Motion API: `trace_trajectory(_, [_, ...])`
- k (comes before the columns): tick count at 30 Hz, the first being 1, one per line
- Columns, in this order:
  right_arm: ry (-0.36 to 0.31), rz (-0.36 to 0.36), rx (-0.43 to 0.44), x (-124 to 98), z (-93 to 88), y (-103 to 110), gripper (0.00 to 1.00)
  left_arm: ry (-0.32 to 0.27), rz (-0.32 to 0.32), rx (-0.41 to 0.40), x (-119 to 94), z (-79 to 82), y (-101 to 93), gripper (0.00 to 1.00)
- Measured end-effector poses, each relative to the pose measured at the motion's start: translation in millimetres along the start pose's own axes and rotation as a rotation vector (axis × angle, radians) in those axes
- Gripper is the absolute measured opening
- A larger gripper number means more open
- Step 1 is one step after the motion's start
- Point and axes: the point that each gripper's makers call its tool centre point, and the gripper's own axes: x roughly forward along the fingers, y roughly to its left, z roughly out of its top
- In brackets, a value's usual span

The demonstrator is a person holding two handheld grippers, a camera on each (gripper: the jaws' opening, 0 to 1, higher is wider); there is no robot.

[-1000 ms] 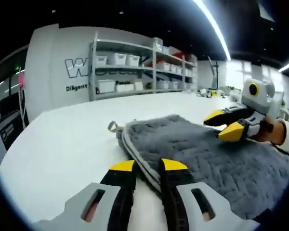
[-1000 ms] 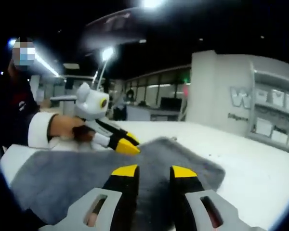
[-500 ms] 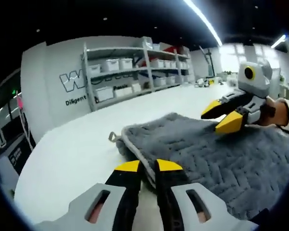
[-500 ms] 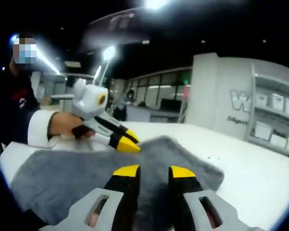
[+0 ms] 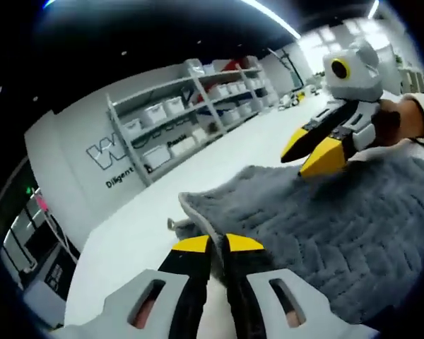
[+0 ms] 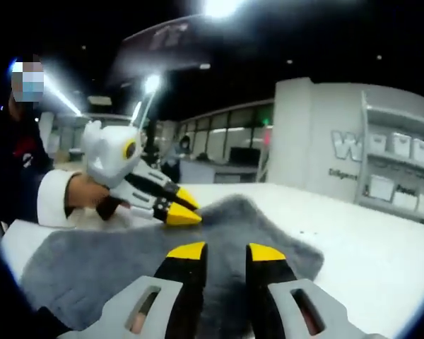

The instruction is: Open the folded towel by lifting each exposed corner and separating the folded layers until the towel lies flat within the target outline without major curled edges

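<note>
- Grey towel [image 5: 325, 233] on white table [image 5: 141, 219], lower right of left gripper view, one corner raised.
- Left gripper [image 5: 210, 244] nearly closed, pinching towel edge at bottom centre.
- Right gripper [image 6: 224, 251] slightly parted over towel, grip unclear.
- Shelves [image 5: 191, 113] upper centre.

The towel [image 5: 325, 219] in front of me is grey and thick, with a plush pile pressed into a herringbone pattern. It lies on the white table [image 5: 148, 233], still folded: along its near edge in my left gripper view I see stacked layers with a pale trim line, and a small hanging loop [image 5: 174, 224] pokes out at the corner. That corner [image 5: 198, 212] is raised off the table and the cloth slopes up to it. In my right gripper view the towel [image 6: 92, 268] spreads wide and low, with one part peaked up into a point [image 6: 242, 206].
</note>
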Motion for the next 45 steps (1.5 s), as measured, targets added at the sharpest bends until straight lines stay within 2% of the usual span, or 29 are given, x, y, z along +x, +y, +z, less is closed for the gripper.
trace_trajectory(9, [-0.034,0.001,0.084,-1,5.5,-4,0.15,-0.028,-0.011,0.042,-2,14.4,-10.9,0.04])
trace_trajectory(14, [-0.038,-0.004,0.103,-1,5.3,-4,0.12,-0.044,-0.022,0.084,-2,22.9,-20.9,0.04])
trace_trajectory(16, [-0.042,0.000,0.114,-1,5.5,-3,0.11,-0.071,-0.023,0.107,-3,29.6,-25.5,0.04])
trace_trajectory(19, [-0.053,0.001,0.130,-1,7.6,-3,0.11,-0.066,-0.032,0.121,-3,31.4,-31.1,0.04])
trace_trajectory(25, [-0.097,0.006,0.221,-2,15.5,-12,0.11,-0.073,-0.050,0.154,-2,36.5,-42.4,0.04])
trace_trajectory(38, [-0.144,0.003,0.370,-1,22.3,-11,0.18,-0.088,-0.093,0.187,-2,49.4,-69.3,0.04])
trace_trajectory(42, [-0.191,-0.002,0.477,-5,26.8,-15,0.17,-0.093,-0.117,0.196,-2,54.7,-81.0,0.04])
trace_trajectory(45, [-0.195,-0.015,0.510,-6,22.8,-21,0.15,-0.107,-0.136,0.182,-1,60.2,-86.7,0.04])
